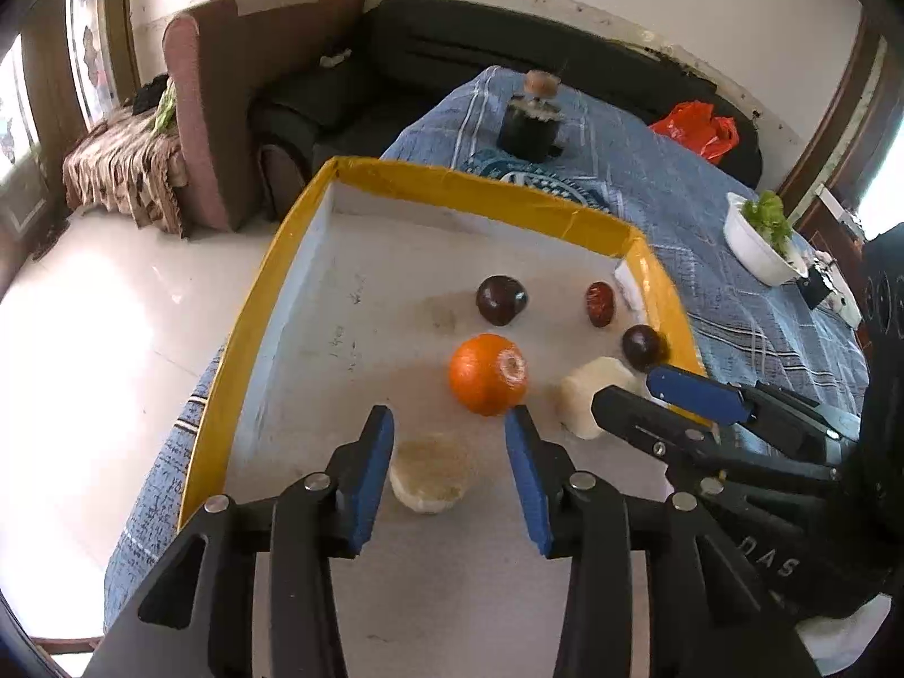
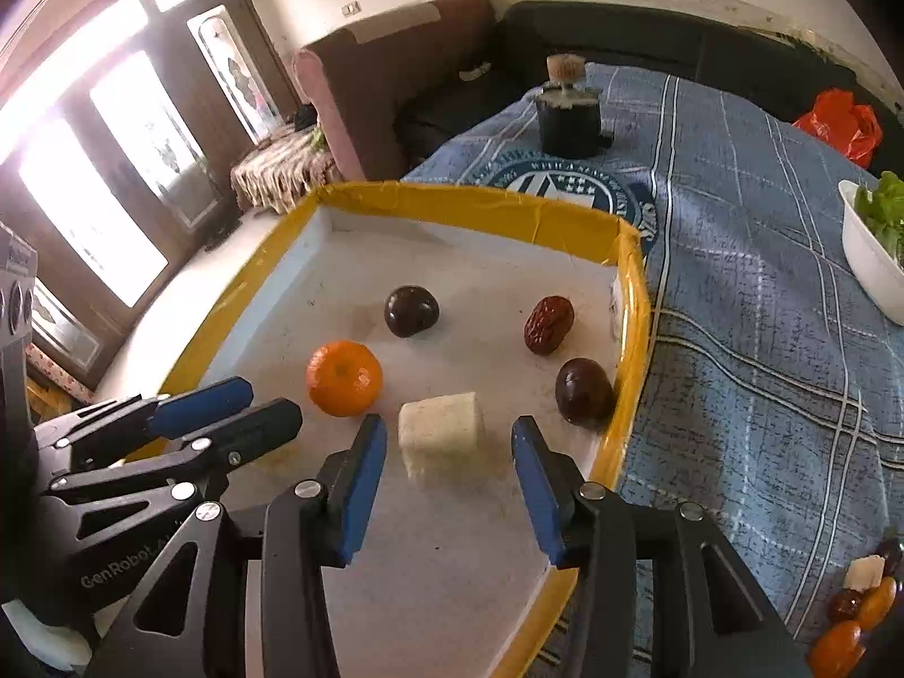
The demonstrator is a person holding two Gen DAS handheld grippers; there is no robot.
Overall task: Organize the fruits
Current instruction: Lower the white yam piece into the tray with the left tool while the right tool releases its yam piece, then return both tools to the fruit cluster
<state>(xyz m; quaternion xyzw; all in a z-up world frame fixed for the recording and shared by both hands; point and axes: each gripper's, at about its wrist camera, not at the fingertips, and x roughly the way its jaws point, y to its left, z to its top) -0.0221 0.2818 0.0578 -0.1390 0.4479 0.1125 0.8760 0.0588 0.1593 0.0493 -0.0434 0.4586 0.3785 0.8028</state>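
A yellow-rimmed tray (image 1: 282, 282) (image 2: 633, 339) with a white floor holds an orange (image 1: 487, 374) (image 2: 343, 377), two dark plums (image 1: 502, 300) (image 1: 643, 346) (image 2: 411, 311) (image 2: 583, 391) and a red date (image 1: 600, 304) (image 2: 548, 325). A pale round slice (image 1: 432, 474) lies on the floor between the fingers of my left gripper (image 1: 450, 415) (image 2: 265, 404); a gap shows at the right pad, so it is open. My right gripper (image 2: 449, 422) (image 1: 624, 387) straddles a pale chunk (image 2: 443, 435) (image 1: 587, 401) with gaps on both sides, open.
The tray rests on a blue plaid cloth (image 2: 763, 311). A black jar (image 2: 568, 118) stands behind the tray and a white bowl of greens (image 2: 870, 271) at the right. Several more fruit pieces (image 2: 864, 604) lie on the cloth at lower right. Sofas stand beyond.
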